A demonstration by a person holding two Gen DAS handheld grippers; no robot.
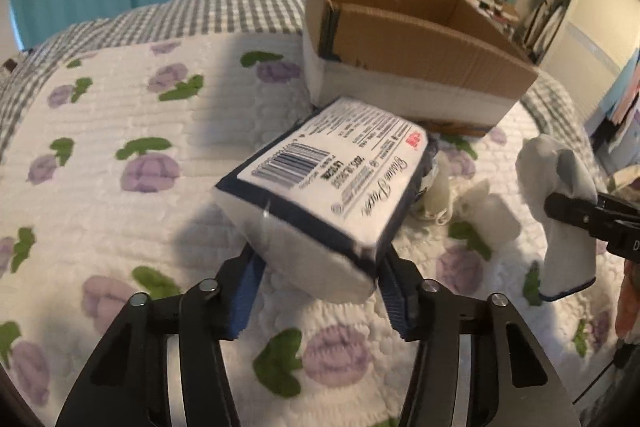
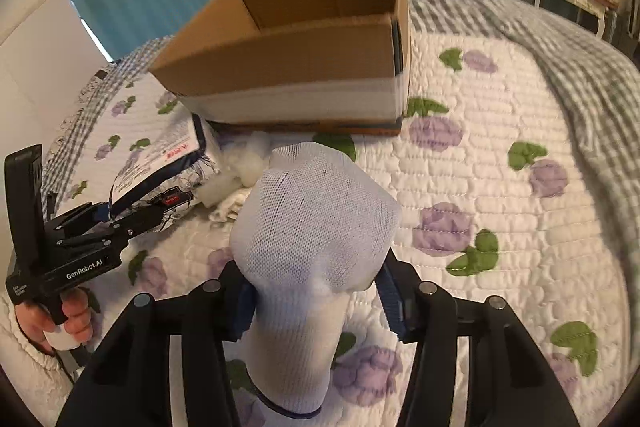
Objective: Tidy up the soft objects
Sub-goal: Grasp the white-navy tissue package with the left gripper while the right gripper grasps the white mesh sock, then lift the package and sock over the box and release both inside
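My left tool [image 1: 316,267] squeezes a soft white pack [image 1: 320,183] with a dark blue edge, and holds it up over the bed [image 1: 120,131]. The pack has a label with a bar code on top. My right tool [image 2: 316,291] is closed on a white sock [image 2: 312,227], which sticks up between its fingers and hangs down behind them. The sock has a thin blue line at its open end. Just past both tools sits an open box [image 2: 288,63] on the bed. Small white fluffy bits [image 2: 244,171] lie on the bed near the box, between the pack and the sock. The bed has a white quilt with purple flowers and green leaves.
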